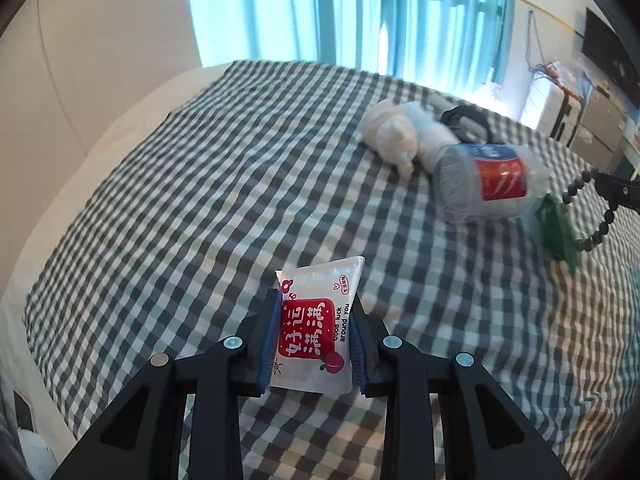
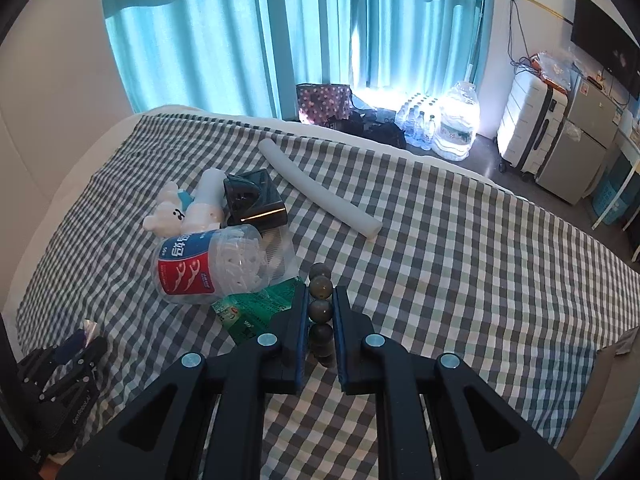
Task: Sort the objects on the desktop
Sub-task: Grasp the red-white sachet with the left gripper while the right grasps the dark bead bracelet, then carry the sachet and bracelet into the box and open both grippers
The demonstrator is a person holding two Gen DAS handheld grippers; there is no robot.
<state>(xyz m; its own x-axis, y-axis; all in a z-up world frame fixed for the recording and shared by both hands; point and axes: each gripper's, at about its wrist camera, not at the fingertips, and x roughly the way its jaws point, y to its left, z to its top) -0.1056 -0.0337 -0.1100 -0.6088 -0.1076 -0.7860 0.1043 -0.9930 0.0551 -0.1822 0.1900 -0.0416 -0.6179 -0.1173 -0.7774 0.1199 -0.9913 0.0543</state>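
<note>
Jaws of the left gripper (image 1: 315, 336) clamp a tissue packet (image 1: 316, 326); right gripper (image 2: 321, 330) pinches a bead string (image 2: 321, 310).

Each hand-held gripper, left (image 1: 314, 332) and right (image 2: 321, 320), is clamped.

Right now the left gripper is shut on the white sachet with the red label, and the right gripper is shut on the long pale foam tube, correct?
Not quite. The left gripper is shut on the white sachet with the red label, but the right gripper is shut on the dark bead bracelet. In the right wrist view, the long pale foam tube lies untouched on the checked cloth farther away.
</note>
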